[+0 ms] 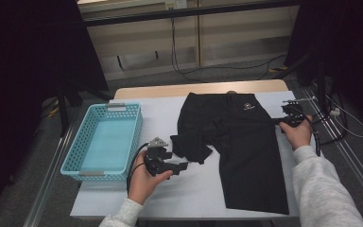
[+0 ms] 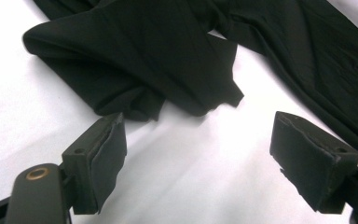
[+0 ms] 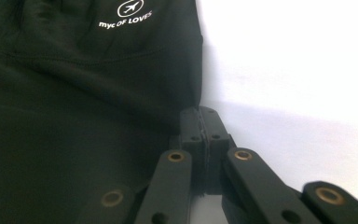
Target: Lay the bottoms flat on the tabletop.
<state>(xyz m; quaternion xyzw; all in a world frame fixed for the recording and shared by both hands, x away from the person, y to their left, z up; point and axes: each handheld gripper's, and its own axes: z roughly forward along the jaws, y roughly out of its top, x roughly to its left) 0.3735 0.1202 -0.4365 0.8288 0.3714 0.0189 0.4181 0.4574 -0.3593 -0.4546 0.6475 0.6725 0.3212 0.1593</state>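
A pair of black shorts (image 1: 246,146) lies on the white table (image 1: 184,194), waistband at the far side with a small white logo (image 3: 126,14). Its right leg is flat and reaches toward the near edge. Its left leg is bunched into a crumpled fold (image 2: 144,56). My left gripper (image 1: 178,159) rests just short of that fold, open, with bare table between its pads (image 2: 198,144). My right gripper (image 1: 281,121) is at the shorts' right edge below the waistband, its jaws pressed together on the fabric's hem (image 3: 200,114).
A light blue plastic basket (image 1: 75,146) with nothing in it stands at the table's left side. Cables and a metal stand (image 1: 321,90) are off the right edge. Bare white table lies in front of the left gripper and along the near edge.
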